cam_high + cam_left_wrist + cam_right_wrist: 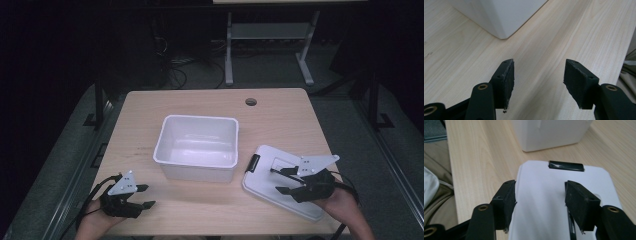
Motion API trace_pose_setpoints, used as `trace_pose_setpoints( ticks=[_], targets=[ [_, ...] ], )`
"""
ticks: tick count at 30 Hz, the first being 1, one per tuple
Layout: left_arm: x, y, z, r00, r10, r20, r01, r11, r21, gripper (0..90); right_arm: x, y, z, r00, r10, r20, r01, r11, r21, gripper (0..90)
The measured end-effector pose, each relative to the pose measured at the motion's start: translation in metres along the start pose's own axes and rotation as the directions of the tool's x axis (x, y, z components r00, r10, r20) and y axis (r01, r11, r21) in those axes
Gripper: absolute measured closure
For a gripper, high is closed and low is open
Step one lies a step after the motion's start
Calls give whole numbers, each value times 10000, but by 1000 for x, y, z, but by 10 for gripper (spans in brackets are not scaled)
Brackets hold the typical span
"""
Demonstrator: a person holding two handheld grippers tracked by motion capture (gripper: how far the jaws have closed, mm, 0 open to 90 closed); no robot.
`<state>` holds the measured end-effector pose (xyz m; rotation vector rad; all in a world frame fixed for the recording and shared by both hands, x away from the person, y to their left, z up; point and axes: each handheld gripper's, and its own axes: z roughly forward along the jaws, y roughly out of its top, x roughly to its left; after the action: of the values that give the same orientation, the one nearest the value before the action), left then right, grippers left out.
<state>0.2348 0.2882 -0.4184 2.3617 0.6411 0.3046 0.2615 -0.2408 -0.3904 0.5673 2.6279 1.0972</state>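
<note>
- Two things matter here: a white lid lying flat on the desk, near its front right corner, and an open white bin standing mid-desk, just to the lid's left and apart from it.
- Right tongs hover over the lid, jaws parted with the lid's top surface showing between them; from the right gripper view the pads do not look pressed on anything, so no grip yet.
- Left tongs sit low over bare desk at front left, jaws apart and empty; the bin's corner lies ahead of them.
- Lid handling, judged: thin moulded plastic, light, fairly stiff but likely to flex if lifted by one corner. Smooth surface, so probably slippery to the pads.
- Where to take hold: the flat top offers nothing to pinch. Better an edge or rim, so one jaw goes under. The black latch at the short end nearest the bin is another raised feature.
- Orientation: the lid's long axis runs diagonally, from the latch end near the bin's front right corner back toward the right hand. Latch end points up-left in the high view.
- Bin: long axis across the desk, mouth up, nothing seen inside.
</note>
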Motion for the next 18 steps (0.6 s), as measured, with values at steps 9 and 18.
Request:
trace_pose_setpoints(
  ticks=[9,18],
  targets=[
    [-1,-2,0,10000,3,-11,-3,10000,11,411,-14,-7,3,9989,283,380,-299,9987,422,489],
    [1,-3,0,9999,-55,129,55,10000,-44,412,-26,-11,9,9981,442,432,-476,9955,814,592]
  ],
)
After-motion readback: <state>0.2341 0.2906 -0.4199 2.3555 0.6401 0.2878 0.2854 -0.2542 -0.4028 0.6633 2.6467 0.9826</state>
